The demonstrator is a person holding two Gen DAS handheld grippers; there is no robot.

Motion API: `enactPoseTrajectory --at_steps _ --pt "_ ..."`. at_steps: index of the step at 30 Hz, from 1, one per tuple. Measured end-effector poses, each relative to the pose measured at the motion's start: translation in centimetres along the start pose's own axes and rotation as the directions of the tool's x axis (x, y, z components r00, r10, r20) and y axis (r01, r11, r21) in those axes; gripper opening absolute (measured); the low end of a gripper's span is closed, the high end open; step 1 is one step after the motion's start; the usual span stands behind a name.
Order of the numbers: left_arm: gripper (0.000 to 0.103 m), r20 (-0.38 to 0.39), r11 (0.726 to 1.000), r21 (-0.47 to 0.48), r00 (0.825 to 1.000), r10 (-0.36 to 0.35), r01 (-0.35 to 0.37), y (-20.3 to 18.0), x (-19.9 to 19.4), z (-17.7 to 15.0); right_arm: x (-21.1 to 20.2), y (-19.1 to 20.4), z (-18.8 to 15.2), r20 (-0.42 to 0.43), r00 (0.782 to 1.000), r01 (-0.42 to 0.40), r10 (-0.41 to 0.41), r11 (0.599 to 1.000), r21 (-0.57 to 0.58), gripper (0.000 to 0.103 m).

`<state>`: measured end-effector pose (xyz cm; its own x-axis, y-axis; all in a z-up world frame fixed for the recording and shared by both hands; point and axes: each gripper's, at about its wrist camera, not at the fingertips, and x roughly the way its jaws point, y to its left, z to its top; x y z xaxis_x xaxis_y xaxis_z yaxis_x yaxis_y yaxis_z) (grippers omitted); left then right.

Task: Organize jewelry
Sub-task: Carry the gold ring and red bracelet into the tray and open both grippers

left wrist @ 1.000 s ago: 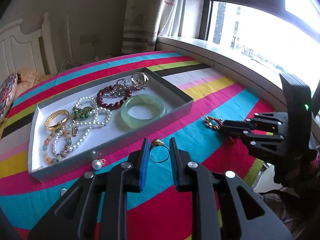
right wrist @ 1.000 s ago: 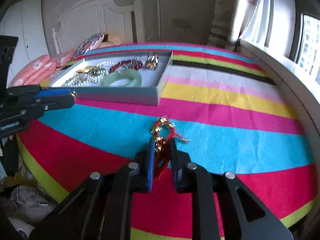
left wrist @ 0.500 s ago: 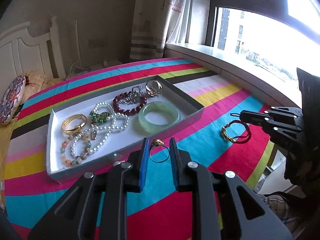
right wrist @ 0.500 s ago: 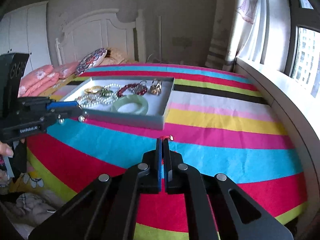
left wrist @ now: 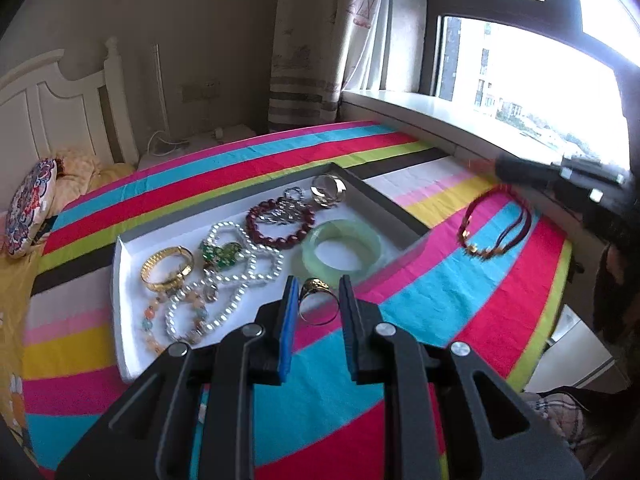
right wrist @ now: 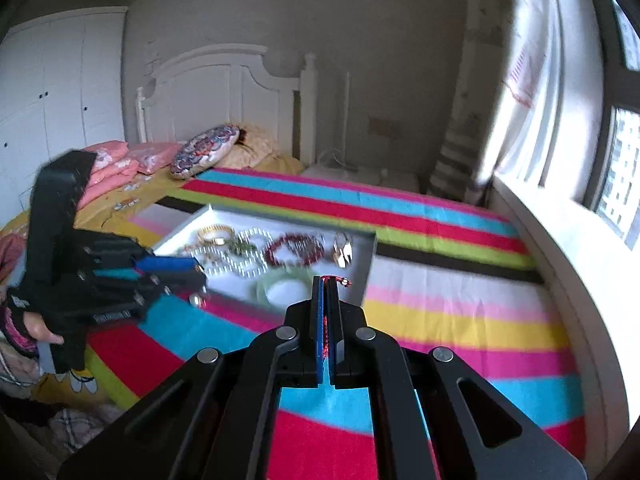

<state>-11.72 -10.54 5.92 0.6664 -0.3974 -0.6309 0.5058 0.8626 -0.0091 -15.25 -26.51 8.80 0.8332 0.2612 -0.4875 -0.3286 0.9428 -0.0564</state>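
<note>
Jewelry fills the white tray (left wrist: 120, 280) in the middle left of the left wrist view, on a striped cloth (left wrist: 420, 292) of pink, blue, red, yellow and black bands. Inside lie a gold bracelet (left wrist: 166, 268), a pearl necklace (left wrist: 236, 268) with a green brooch (left wrist: 220, 254) on it, a dark red bead bracelet (left wrist: 280, 226), a pale green bangle (left wrist: 342, 250), and silver and gold rings (left wrist: 328, 190) toward the far corner. The left gripper (left wrist: 319, 300), low in the frame, holds a gold ring (left wrist: 316, 300) between its blue-padded fingers, just over the tray's near edge beside the bangle. At the right edge, the right gripper (left wrist: 508, 172) is blurred; a red cord bracelet (left wrist: 496, 224) with gold beads hangs from its tip above the cloth, right of the tray. In the right wrist view that gripper's fingers (right wrist: 318, 320) are pressed nearly together with the red cord pinched between them, a bit of it poking out at the tips. White lettering on the side of the left gripper at the left of that view is too blurred to read.
</note>
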Motion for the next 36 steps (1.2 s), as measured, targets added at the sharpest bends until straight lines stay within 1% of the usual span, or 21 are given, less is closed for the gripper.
enactPoseTrajectory --at_steps 4,7,10,12,16,18,19,20,22,23,24,25,26,27,28,30,31,33,34,35,36 --pt "0.020 -0.033 1.000 -0.015 0.999 0.010 -0.011 1.9 2.0 1.4 2.8 0.8 2.4 0.013 1.000 -0.020 0.020 0.999 -0.045 0.003" --pt "0.020 -0.052 0.999 -0.018 0.998 0.029 -0.030 2.8 3.4 2.3 5.7 0.6 3.6 0.015 1.000 -0.018 0.018 0.999 -0.049 0.003" --pt "0.020 -0.075 0.998 -0.016 0.995 0.066 -0.068 3.4 4.8 2.7 8.9 -0.3 4.2 -0.001 0.999 -0.053 0.053 0.999 0.003 0.003" --pt "0.020 -0.086 0.996 -0.021 0.992 0.090 -0.092 3.9 5.7 2.9 10.6 -0.6 4.4 -0.003 0.999 -0.045 0.045 0.999 0.011 0.003" --pt "0.020 -0.109 0.992 -0.034 0.987 0.114 -0.119 4.6 7.2 3.0 14.0 -1.7 4.2 -0.050 0.998 -0.022 0.024 0.999 0.045 0.003" --pt "0.022 -0.113 0.990 -0.036 0.985 0.133 -0.138 4.6 7.6 2.9 15.4 -2.6 3.3 -0.109 0.994 -0.013 0.020 0.998 0.068 0.004" --pt "0.035 -0.116 0.989 -0.043 0.984 0.134 -0.140 4.8 7.8 2.8 15.6 -2.8 2.9 -0.119 0.993 -0.013 0.022 0.997 0.076 0.004" --pt "0.056 -0.112 0.989 -0.050 0.984 0.136 -0.143 5.0 7.8 2.7 15.6 -2.8 2.3 -0.133 0.991 -0.018 0.029 0.997 0.080 0.005" --pt "0.070 -0.084 0.984 -0.057 0.983 0.161 -0.166 5.1 7.5 2.4 15.3 -3.0 1.6 -0.148 0.989 -0.017 0.028 0.997 0.077 0.009" --pt "0.071 -0.084 0.983 -0.061 0.983 0.165 -0.170 5.2 7.4 2.2 15.2 -3.0 1.4 -0.149 0.988 -0.017 0.028 0.997 0.078 0.018" --pt "0.071 -0.088 0.983 -0.067 0.983 0.163 -0.169 5.4 7.3 2.1 14.9 -3.0 1.2 -0.149 0.988 -0.020 0.033 0.996 0.084 0.033" --pt "0.072 -0.090 0.982 -0.075 0.982 0.164 -0.171 5.6 7.2 1.9 14.6 -3.0 1.1 -0.144 0.989 -0.026 0.039 0.996 0.090 0.042" --pt "0.076 -0.087 0.979 -0.085 0.980 0.178 -0.186 5.8 6.8 1.7 13.9 -2.9 1.0 -0.126 0.991 -0.033 0.045 0.995 0.097 0.053" --pt "0.079 -0.078 0.973 -0.095 0.976 0.203 -0.210 6.0 6.1 1.4 13.4 -2.8 0.9 -0.115 0.992 -0.037 0.048 0.994 0.101 0.054" --pt "0.085 -0.067 0.967 -0.106 0.972 0.224 -0.230 6.3 5.4 1.1 12.8 -2.6 0.9 -0.104 0.993 -0.043 0.054 0.993 0.107 0.054" --pt "0.093 -0.038 0.947 -0.146 0.958 0.285 -0.287 7.1 3.3 0.3 11.3 -2.2 0.7 -0.073 0.994 -0.073 0.084 0.988 0.134 0.054" --pt "0.101 -0.018 0.931 -0.175 0.947 0.321 -0.319 7.6 1.7 -0.4 10.5 -1.8 0.6 -0.059 0.993 -0.098 0.107 0.985 0.145 0.054" --pt "0.101 0.016 0.913 -0.202 0.931 0.365 -0.355 8.5 -0.8 -2.1 8.8 -0.1 -0.3 -0.044 0.986 -0.151 0.158 0.980 0.133 0.054" --pt "0.101 0.010 0.900 -0.214 0.921 0.390 -0.379 9.3 -1.9 -3.3 8.3 1.1 -0.9 -0.057 0.983 -0.168 0.175 0.980 0.103 0.054" --pt "0.101 -0.006 0.894 -0.226 0.919 0.395 -0.386 9.9 -2.4 -4.0 8.0 2.0 -1.2 -0.067 0.981 -0.176 0.181 0.981 0.083 0.054" --pt "0.101 -0.016 0.893 -0.243 0.922 0.387 -0.379 10.6 -2.8 -4.5 7.9 3.2 -1.9 -0.088 0.976 -0.195 0.200 0.979 0.063 0.054"
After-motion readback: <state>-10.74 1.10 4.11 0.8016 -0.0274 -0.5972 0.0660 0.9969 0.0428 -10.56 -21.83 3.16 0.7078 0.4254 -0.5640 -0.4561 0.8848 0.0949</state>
